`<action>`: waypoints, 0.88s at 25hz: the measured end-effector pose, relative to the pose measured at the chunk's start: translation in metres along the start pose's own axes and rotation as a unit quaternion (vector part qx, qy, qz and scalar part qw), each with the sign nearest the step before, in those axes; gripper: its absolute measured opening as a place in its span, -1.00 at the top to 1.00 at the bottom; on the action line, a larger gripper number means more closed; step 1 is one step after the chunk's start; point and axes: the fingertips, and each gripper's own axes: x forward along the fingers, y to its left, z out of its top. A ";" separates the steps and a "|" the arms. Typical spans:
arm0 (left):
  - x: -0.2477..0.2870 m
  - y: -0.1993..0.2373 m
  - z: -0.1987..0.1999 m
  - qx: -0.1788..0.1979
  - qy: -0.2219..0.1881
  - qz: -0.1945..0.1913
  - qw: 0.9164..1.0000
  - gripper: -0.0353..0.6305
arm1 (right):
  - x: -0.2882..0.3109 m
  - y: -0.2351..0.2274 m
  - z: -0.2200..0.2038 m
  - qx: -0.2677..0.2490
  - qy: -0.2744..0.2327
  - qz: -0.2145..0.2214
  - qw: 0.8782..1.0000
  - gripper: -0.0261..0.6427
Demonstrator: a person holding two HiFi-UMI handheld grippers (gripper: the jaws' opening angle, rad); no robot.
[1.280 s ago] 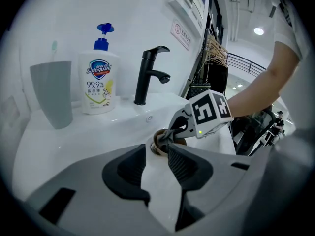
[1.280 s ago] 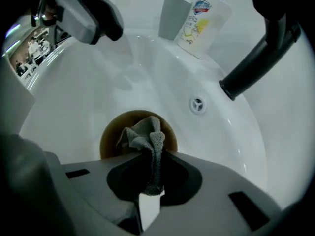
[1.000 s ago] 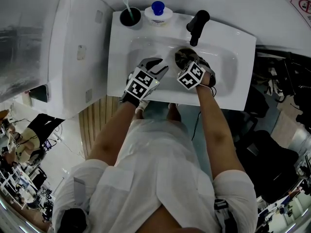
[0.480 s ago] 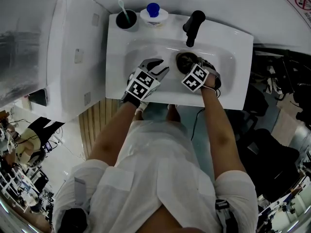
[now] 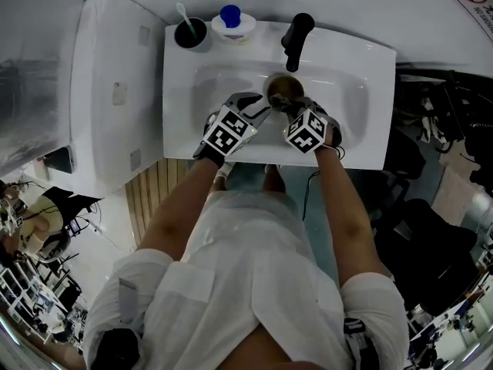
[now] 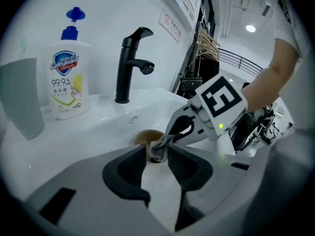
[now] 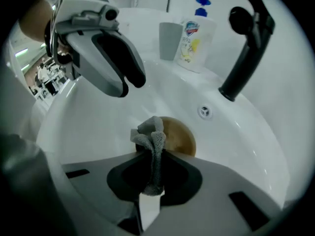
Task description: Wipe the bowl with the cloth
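A brown bowl [image 5: 282, 85] sits in the white sink basin under the black faucet. My right gripper [image 7: 150, 167] is shut on a bunched grey cloth [image 7: 151, 135], whose free end stands up against the bowl's [image 7: 181, 134] near rim. In the head view the right gripper [image 5: 290, 108] reaches in from the front right. My left gripper [image 5: 254, 111] hovers just left of the bowl, open with nothing in its grip. From the left gripper view the cloth [image 6: 159, 148] and bowl [image 6: 145, 136] show beyond the gap between its jaws [image 6: 157, 157].
The sink [image 5: 370, 52] carries a black faucet [image 5: 296, 35] at the back, a soap pump bottle [image 5: 231, 20] and a dark cup [image 5: 189, 32] with a toothbrush at the back left. A white appliance [image 5: 108, 91] stands to the left. An overflow hole [image 7: 205, 111] marks the basin wall.
Both grippers have drawn a little closer to the bowl, and the cloth now sits at its near rim. The bowl has stayed under the faucet.
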 end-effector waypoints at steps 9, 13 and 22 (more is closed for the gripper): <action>0.054 -0.031 -0.007 0.079 0.077 -0.048 0.993 0.43 | -0.077 -0.058 -0.039 0.247 -0.119 -0.085 0.958 0.77; 0.081 -0.044 -0.019 0.115 0.129 -0.065 0.983 0.37 | -0.092 -0.067 -0.064 0.286 -0.126 -0.109 0.944 0.77; 0.129 -0.045 -0.039 0.162 0.248 -0.025 0.955 0.19 | -0.112 -0.067 -0.102 0.349 -0.145 -0.123 0.918 0.77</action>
